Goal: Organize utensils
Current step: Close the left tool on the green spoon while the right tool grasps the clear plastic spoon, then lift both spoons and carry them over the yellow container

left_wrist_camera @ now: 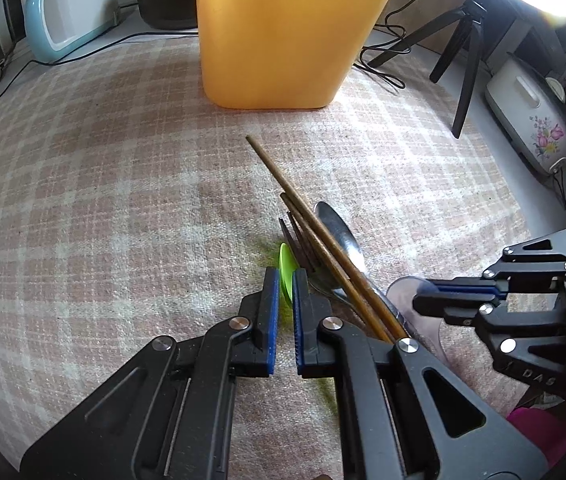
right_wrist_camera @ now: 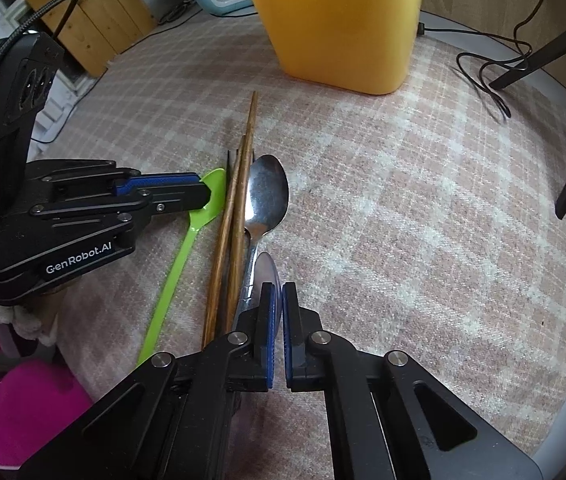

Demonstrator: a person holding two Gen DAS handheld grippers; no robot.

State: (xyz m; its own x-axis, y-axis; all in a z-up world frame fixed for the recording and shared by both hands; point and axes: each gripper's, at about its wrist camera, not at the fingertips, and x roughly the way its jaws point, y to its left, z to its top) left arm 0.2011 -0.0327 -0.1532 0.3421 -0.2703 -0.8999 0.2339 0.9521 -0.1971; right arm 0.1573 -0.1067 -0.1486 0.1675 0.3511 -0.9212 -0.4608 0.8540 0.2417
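On the checked cloth lies a bundle of utensils: two brown chopsticks, a dark fork partly under them, and a metal spoon. My left gripper is shut on the bowl of a green plastic spoon at the bundle's left side. My right gripper is shut on the bowl of a translucent spoon at the bundle's right side. A tall yellow container stands beyond.
A light-blue toaster and a black pot with a yellow lid stand at the back left. A black tripod, cables and a white floral appliance are at the right. A pink sleeve shows low on the left.
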